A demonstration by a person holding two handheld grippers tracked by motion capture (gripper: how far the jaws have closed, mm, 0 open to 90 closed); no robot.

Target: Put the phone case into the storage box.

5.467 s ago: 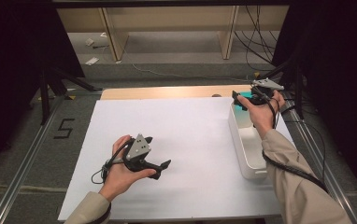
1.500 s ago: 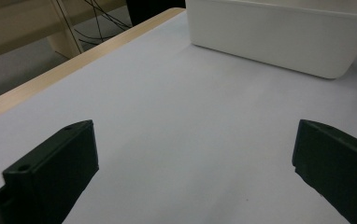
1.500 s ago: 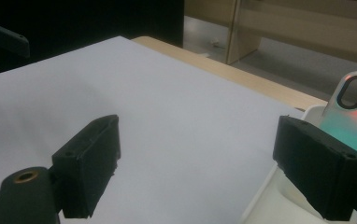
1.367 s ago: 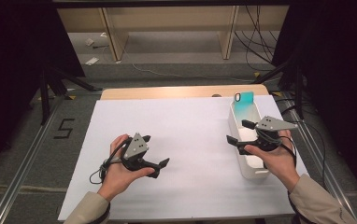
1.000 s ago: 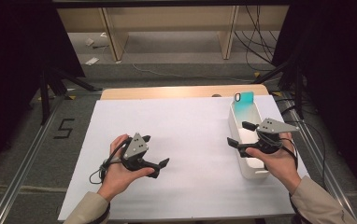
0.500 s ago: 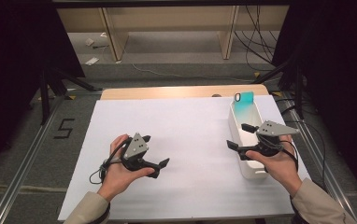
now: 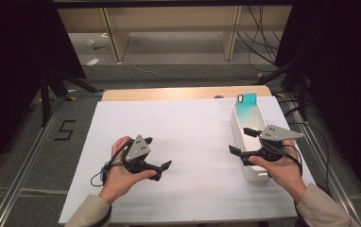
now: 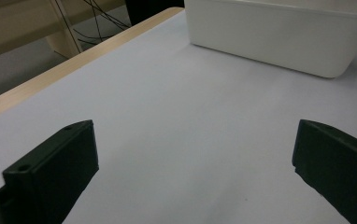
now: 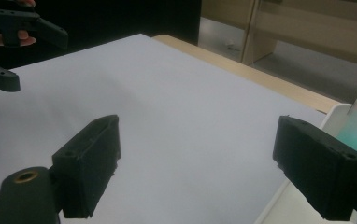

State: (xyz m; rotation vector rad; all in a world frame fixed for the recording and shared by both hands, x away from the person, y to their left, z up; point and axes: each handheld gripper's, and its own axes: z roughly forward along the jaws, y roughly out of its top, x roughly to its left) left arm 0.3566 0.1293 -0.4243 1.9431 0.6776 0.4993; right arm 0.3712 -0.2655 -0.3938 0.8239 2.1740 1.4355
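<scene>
bin [image 7: 244, 142]: on table [image 7: 188, 127], right side | phone [image 7: 248, 102]: in bin, far end, leaning | left tool [image 7: 159, 166]: over table, left of bin | right tool [image 7: 241, 142]: at bin's near part

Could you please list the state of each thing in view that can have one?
Left claw: open, holding nothing, low over the white sheet.
Right claw: open, holding nothing, beside the bin.
Teal phone: leaning inside the bin's far end.
White bin: upright on the sheet.
</scene>
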